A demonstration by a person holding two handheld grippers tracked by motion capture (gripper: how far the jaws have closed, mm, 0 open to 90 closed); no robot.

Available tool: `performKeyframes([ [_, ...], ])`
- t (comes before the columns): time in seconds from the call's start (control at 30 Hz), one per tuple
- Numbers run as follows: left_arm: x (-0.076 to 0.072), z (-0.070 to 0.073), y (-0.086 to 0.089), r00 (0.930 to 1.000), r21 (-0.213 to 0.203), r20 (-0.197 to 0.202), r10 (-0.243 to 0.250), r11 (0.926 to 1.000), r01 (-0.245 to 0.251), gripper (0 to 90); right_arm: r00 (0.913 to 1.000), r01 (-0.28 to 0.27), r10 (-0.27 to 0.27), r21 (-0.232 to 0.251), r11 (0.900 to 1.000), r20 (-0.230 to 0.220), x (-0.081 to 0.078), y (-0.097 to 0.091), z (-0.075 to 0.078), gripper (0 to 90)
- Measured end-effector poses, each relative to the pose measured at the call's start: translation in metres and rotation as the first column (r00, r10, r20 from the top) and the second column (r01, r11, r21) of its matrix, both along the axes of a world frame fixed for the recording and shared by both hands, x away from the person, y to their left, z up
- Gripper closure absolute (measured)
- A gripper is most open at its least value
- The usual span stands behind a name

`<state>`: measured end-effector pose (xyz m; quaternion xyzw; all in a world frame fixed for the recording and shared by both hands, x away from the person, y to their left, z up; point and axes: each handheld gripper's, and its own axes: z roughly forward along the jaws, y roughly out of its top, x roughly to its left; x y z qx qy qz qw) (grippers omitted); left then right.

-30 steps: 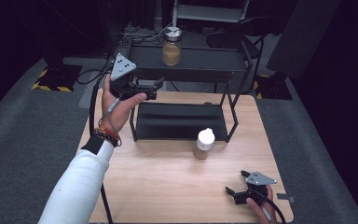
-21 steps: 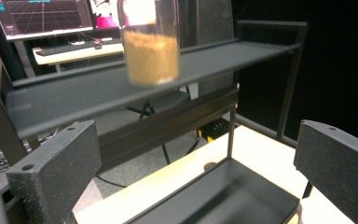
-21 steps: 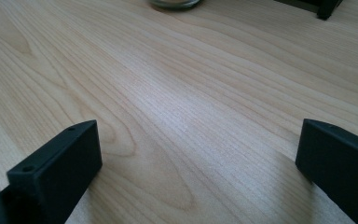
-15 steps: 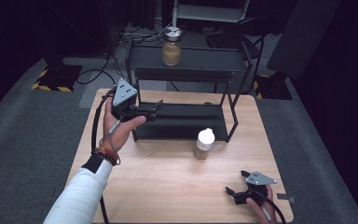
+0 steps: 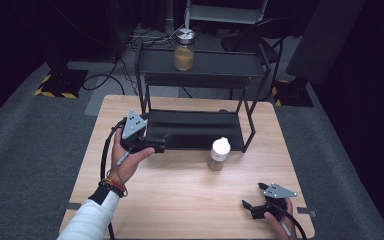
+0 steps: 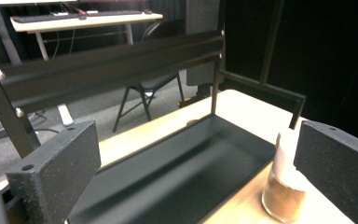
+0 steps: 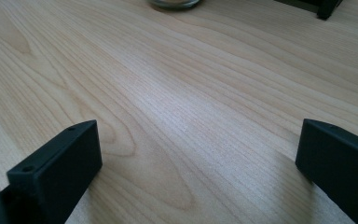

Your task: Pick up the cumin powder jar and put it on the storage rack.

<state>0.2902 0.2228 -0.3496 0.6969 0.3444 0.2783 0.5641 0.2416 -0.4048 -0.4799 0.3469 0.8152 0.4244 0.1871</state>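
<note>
Left tool [image 5: 156, 145] wide, empty, near white-capped jar [image 5: 219, 154] of brown powder; right tool [image 5: 255, 200] wide

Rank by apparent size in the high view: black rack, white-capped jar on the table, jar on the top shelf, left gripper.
1. black rack, by far the largest.
2. left gripper, clearly bigger than either jar.
3. and 4. jar on the top shelf and white-capped jar: they look alike, and they sit at different distances from the camera, so no ranking.
</note>
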Motion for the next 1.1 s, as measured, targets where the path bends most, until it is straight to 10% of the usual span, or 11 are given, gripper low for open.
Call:
performKeyframes([
  [1.1, -0.032, -0.089, 0.013, 0.9955, 0.036, -0.094, 0.005, 0.9994, -0.002, 0.4, 1.0, -0.001, 0.001, 0.0, 1.0, 0.001, 0.0, 0.0, 0.0, 0.0],
])
